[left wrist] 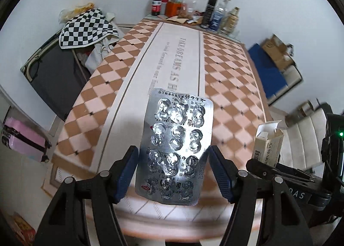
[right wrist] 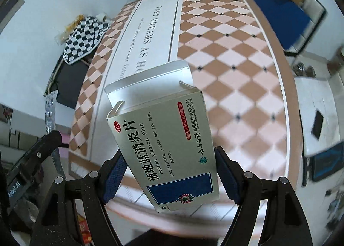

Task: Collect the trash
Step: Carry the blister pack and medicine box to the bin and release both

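**A:** What is the left gripper [left wrist: 173, 173] holding?

**B:** A silver blister pack [left wrist: 176, 147], its pockets crushed and empty-looking. The two blue-padded fingers [left wrist: 126, 173] are clamped on its long edges near the lower half, and the sheet stands up and away from the camera above the table [left wrist: 232, 69].

**A:** And the right gripper [right wrist: 169, 177]?

**B:** Its fingers [right wrist: 226, 177] are pressed against the sides of a pale medicine box [right wrist: 163, 138] with a blue panel and Chinese lettering. The box tilts, and its top flap hangs open (the inside cannot be seen).

**A:** Describe the table beneath.

**B:** It is long, covered by a cloth of tan and pink diamonds with a white centre stripe bearing grey lettering. The near stretch below both grippers is bare cloth. At the far end stand a cola bottle [left wrist: 156, 2], a red cup [left wrist: 165, 0], an orange container and several other bottles, close together.

**A:** Anything beside the table?

**B:** On the left, a black-and-white checked cloth [left wrist: 86, 28] drapes over a dark piece of furniture. On the right, a blue surface [left wrist: 266, 67] carries cardboard boxes.
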